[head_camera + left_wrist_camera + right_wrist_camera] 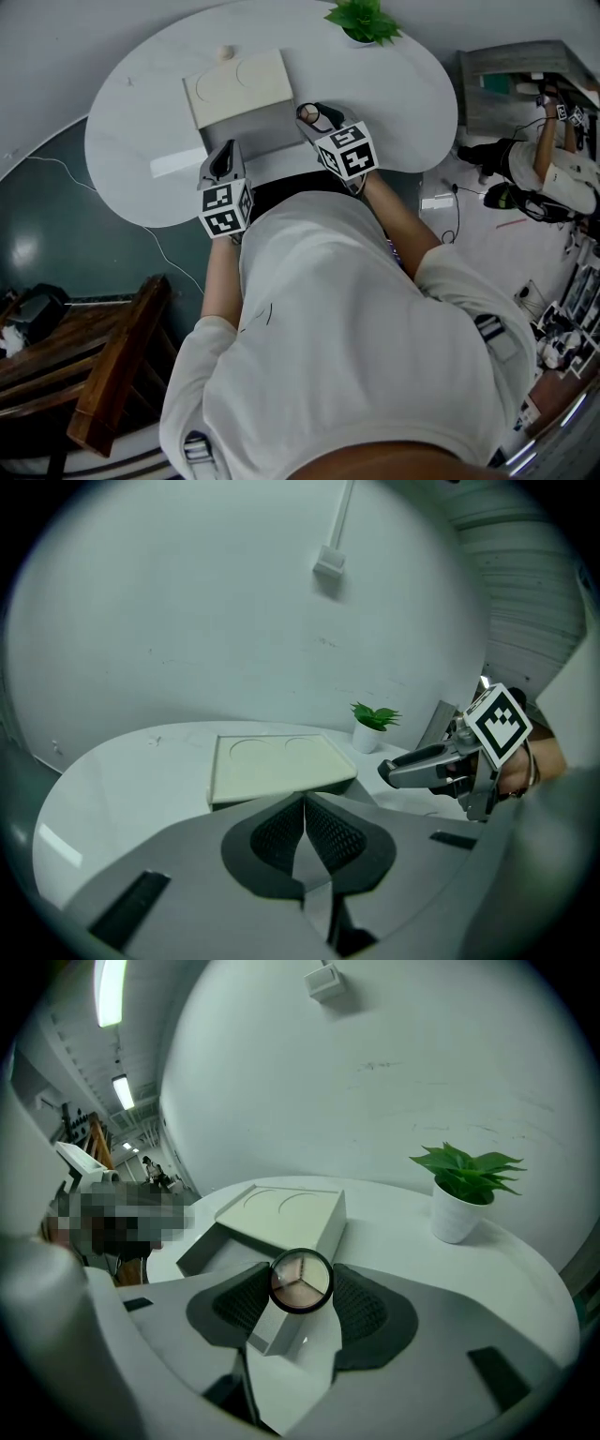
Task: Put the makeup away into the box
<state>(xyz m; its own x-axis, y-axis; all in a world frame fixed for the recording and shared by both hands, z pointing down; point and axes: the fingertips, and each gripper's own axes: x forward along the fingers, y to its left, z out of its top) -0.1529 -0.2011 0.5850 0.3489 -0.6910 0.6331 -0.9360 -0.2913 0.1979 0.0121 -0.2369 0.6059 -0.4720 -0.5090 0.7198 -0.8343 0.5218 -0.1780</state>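
On your left, the left gripper (305, 803) has its jaws pressed fully together, the ribbed pads (279, 836) meeting along one line with nothing caught between them. It hangs over the near edge of the white table (131, 141), just beside the front left corner of the drawer (246, 131), with a flat white strip (178, 164) lying on the tabletop to its left.

Ahead of you, in the middle, stands the box (239, 86), its cream top showing two round outlines. The grey drawer is pulled out toward you and sits between your two grippers.

On your right, the right gripper (302, 1286) has its jaws closed on the makeup compact (301, 1279), a small round black-rimmed case with three pale shades split into wedges. The pads pinch it from either side at their tips, so the compact stands on edge with its face turned back toward you. It is held up in the air, clear of the table, by the drawer's front right corner, just below the edge of the box top as the right gripper view shows it. I cannot tell whether it hangs over the drawer or just outside its wall.

Further right and well apart from the box, a small green plant (364, 19) in a white pot stands at the far side of the table.
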